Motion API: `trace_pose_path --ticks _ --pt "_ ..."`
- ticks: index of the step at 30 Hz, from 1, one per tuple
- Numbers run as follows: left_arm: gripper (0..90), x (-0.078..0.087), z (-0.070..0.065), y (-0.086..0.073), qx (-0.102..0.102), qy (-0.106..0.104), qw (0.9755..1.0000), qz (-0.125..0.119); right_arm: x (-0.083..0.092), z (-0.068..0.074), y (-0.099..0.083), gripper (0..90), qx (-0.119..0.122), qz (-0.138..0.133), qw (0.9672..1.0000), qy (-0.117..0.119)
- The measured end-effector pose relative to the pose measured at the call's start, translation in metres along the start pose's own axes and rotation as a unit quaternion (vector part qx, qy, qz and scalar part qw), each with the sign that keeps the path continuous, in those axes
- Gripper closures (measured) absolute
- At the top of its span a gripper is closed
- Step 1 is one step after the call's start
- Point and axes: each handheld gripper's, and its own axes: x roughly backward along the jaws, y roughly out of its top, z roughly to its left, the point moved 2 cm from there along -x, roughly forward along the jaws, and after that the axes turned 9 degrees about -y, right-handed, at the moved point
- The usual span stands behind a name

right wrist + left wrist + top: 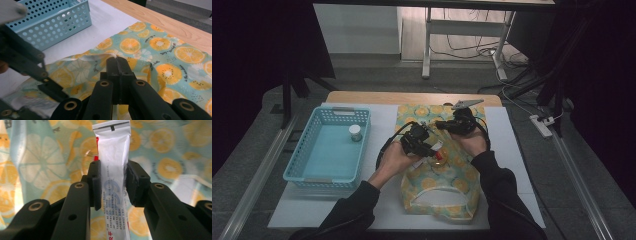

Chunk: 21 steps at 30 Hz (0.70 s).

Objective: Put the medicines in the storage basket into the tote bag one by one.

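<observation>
Over the middle of the counter, the left tongs are clamped partway shut on a white foil tube with a red end and blue print, so the tube sits right above the teal cloth bag covered in orange slices. The right tongs are squeezed fully shut, pinching a fold of that bag's fabric near its edge. Off to the left there's a light blue perforated plastic basket with a small jar inside it.
</observation>
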Motion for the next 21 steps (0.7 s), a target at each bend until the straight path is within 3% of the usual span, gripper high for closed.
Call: trace_pose_path --ticks 6,11,21 --pt "67.2 -0.009 0.017 0.000 0.009 0.025 0.9996 0.007 -0.001 0.001 -0.001 90.0 0.001 0.002 1.0000 0.001" --pt "67.2 -0.014 0.030 -0.001 0.025 0.035 0.9991 0.000 -0.004 0.001 -0.003 90.0 0.001 0.004 1.0000 -0.001" --pt "66.9 -0.028 0.043 0.002 0.015 0.059 0.9980 0.012 -0.007 0.001 -0.004 90.0 -0.002 0.009 0.9999 -0.004"
